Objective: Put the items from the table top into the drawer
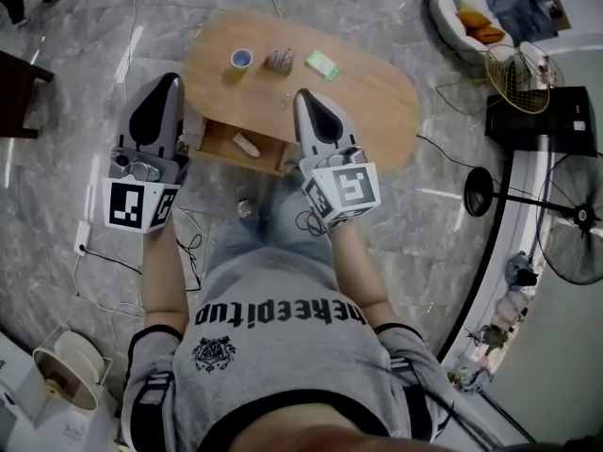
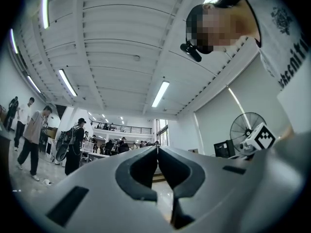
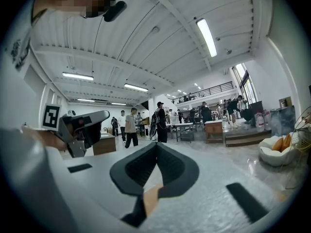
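Items for the drawer sit in a short row on the far half of the oval wooden table (image 1: 377, 102): a small cup (image 1: 241, 59) with a bluish rim, a brownish-grey object (image 1: 278, 60) too small to identify, and a flat green packet (image 1: 322, 64). The drawer (image 1: 219, 139) stands pulled out from the table's near edge, and one pale, elongated thing (image 1: 247, 144) lies in it. The drawer's right end is hidden behind the right gripper (image 1: 302, 95).

The right gripper shows over the table's near edge, its jaws pressed together on nothing. The left gripper (image 1: 172, 79) shows at the table's left end, partly over the floor (image 1: 85, 92), with its jaws also pressed together and empty (how high either gripper hangs cannot be told from above).

Neither gripper view shows the table or the items; both look out across a large hall with distant people, and each catches the other gripper at its edge.
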Action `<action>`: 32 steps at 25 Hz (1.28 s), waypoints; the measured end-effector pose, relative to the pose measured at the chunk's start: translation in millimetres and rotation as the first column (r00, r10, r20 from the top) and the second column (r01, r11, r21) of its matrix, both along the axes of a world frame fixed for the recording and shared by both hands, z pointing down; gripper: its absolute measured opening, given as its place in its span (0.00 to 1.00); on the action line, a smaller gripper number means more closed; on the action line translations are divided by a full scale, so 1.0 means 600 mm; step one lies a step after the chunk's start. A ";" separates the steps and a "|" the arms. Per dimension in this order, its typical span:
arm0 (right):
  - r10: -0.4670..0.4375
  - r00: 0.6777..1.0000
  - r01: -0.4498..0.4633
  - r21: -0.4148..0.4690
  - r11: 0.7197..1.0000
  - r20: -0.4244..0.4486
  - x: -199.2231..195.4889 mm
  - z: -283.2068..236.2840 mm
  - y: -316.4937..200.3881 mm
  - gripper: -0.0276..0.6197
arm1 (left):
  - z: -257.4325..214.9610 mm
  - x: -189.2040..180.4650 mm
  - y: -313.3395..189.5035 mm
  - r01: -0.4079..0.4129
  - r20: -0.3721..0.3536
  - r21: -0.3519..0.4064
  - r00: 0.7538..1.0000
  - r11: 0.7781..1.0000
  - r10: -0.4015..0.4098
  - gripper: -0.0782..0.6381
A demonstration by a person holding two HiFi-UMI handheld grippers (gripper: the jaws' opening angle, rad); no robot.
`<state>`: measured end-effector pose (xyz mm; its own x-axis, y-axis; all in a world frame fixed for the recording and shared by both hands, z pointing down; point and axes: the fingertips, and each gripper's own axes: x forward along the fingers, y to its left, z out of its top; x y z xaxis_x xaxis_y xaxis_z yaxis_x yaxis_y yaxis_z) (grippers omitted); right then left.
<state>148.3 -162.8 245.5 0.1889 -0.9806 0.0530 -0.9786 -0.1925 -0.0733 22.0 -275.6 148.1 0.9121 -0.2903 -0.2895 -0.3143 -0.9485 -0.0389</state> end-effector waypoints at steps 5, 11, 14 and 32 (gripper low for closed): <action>-0.075 0.997 0.076 -0.056 0.996 0.014 0.026 0.041 -0.043 0.05 | 0.012 0.032 -0.017 0.036 0.007 -0.009 0.999 0.999 -0.036 0.13; -0.167 0.983 0.174 -0.107 0.979 0.074 0.057 0.104 -0.114 0.08 | 0.020 0.058 -0.064 0.117 -0.003 -0.007 0.993 0.993 -0.117 0.13; -0.202 0.973 0.215 -0.126 0.968 0.112 0.073 0.133 -0.148 0.10 | 0.027 0.071 -0.088 0.155 -0.008 -0.003 0.988 0.988 -0.155 0.13; -0.336 0.911 0.401 -0.318 0.859 0.239 0.122 0.365 -0.271 0.11 | 0.134 0.140 -0.160 0.303 0.060 -0.057 0.952 0.951 -0.300 0.13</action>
